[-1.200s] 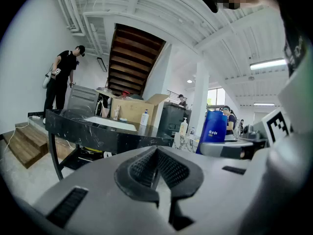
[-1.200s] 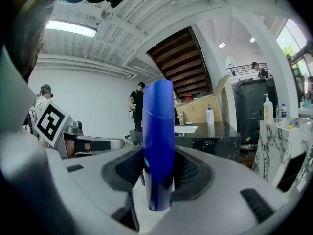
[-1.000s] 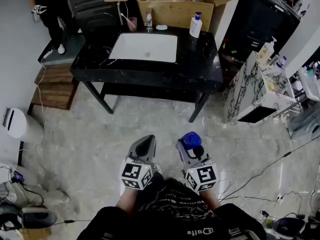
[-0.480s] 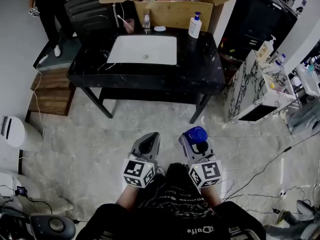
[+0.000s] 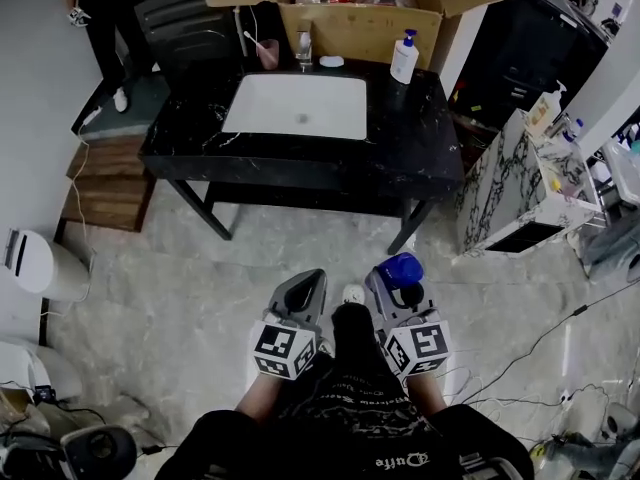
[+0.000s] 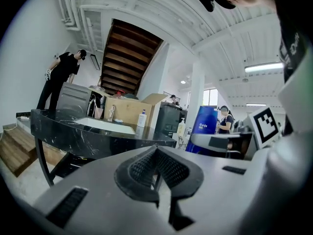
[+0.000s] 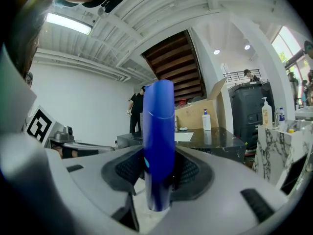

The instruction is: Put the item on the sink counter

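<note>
My right gripper (image 5: 398, 286) is shut on a blue bottle (image 5: 402, 268), which stands upright between the jaws in the right gripper view (image 7: 159, 146). Beside it my left gripper (image 5: 304, 290) is shut, with nothing in it (image 6: 156, 168). Both are held low in front of the person, over the marble floor. The black sink counter (image 5: 420, 138) with its white basin (image 5: 296, 106) stands ahead, well apart from both grippers. In the right gripper view the counter (image 7: 215, 136) lies behind the bottle.
On the counter's back edge stand a pump bottle (image 5: 404, 58), a pink cup (image 5: 268, 54) and a small glass (image 5: 303, 46). An open cardboard box (image 5: 350, 8) sits behind. A marble-patterned cabinet (image 5: 510, 188) stands right, a white bin (image 5: 35, 258) left. Cables cross the floor at right. A person stands far left (image 5: 105, 18).
The view has shifted a little closer to the counter. Both grippers keep their pose, and the blue bottle stays in the right one.
</note>
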### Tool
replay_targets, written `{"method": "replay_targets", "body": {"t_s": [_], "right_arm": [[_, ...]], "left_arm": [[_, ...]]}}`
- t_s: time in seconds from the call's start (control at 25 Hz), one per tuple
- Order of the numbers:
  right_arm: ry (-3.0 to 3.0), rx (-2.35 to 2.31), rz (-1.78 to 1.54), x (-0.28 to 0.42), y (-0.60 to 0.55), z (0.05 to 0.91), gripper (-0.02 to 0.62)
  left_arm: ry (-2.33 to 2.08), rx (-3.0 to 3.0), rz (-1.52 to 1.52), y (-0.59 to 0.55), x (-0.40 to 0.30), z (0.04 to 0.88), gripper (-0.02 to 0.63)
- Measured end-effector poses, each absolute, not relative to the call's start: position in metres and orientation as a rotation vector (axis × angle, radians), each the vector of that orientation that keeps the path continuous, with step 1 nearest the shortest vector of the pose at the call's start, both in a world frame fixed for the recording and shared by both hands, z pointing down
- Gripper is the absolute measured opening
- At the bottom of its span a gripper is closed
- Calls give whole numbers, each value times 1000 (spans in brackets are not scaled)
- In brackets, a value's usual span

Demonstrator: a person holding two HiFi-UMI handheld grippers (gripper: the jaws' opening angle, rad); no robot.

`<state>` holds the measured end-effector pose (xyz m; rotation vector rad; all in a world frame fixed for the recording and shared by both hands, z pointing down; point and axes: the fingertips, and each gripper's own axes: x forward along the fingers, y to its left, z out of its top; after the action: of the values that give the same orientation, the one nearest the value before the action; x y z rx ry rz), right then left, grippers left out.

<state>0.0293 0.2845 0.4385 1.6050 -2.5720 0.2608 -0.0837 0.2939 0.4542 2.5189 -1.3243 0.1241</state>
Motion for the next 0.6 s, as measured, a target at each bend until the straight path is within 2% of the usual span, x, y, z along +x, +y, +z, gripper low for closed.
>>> {"method": "replay_targets", "body": {"t_s": [0.6], "right_arm": [[-2627,1506,240,44,146,435,160]], "left_arm": [[-1366,2485,160,177,-59,455,5]]}}
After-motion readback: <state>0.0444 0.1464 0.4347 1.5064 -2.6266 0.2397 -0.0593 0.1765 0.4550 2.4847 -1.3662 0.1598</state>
